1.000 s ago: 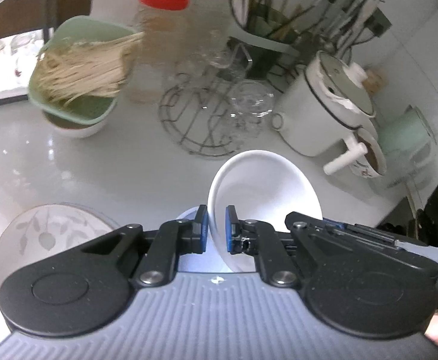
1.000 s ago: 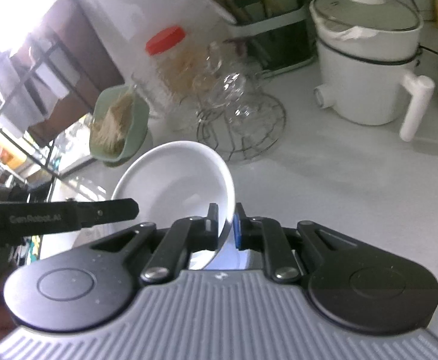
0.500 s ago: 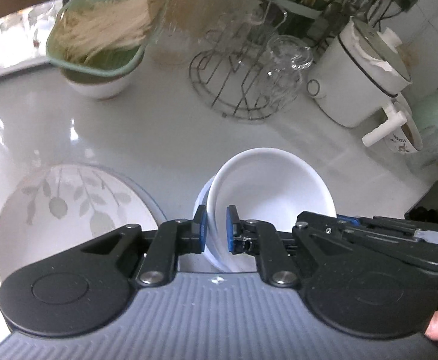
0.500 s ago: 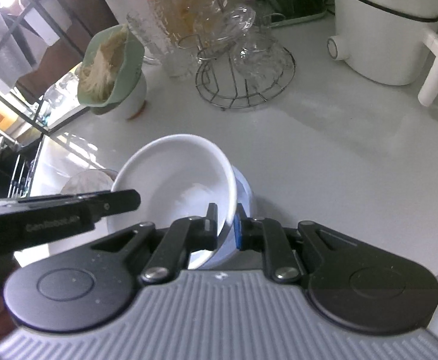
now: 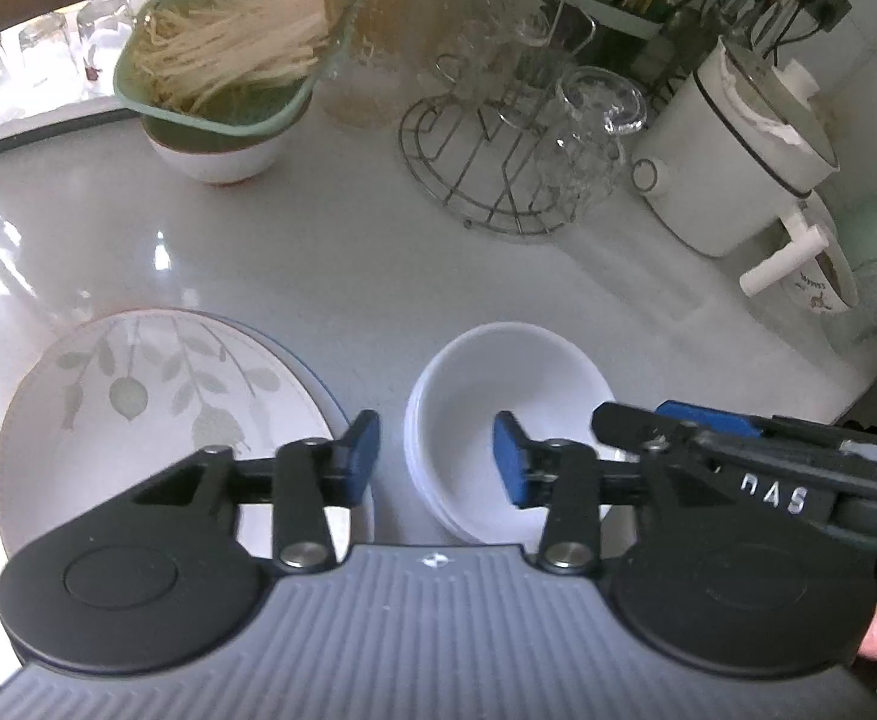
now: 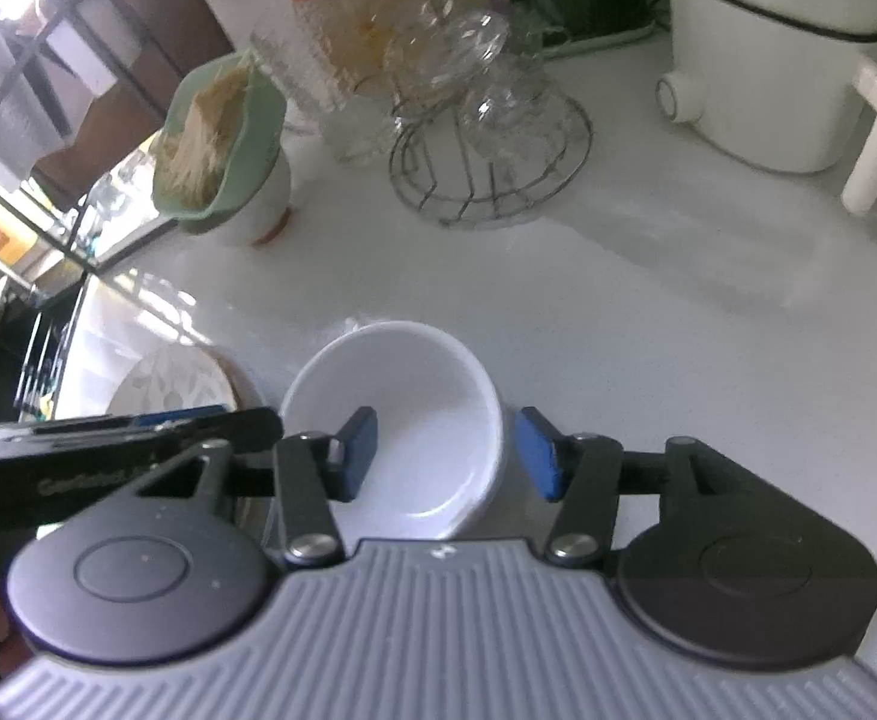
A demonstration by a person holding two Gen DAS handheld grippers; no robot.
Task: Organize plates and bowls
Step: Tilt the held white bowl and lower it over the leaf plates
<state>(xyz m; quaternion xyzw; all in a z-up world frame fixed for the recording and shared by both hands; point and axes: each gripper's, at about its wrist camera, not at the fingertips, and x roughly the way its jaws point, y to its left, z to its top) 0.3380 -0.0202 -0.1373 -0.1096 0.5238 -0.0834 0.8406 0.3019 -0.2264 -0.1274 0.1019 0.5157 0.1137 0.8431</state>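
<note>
Fingers (image 5: 513, 459) of both opening grippers straddle the white bowl's (image 5: 507, 396) rim, untouching.

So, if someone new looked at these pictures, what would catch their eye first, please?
Probably the white bowl nested in a stack on the counter, with both grippers' jaws opening around its rim: the left gripper on one side, the right gripper on the other. Next, the leaf-patterned plate beside the stack, and at the back the green dish of pale strands perched on a bowl.
</note>
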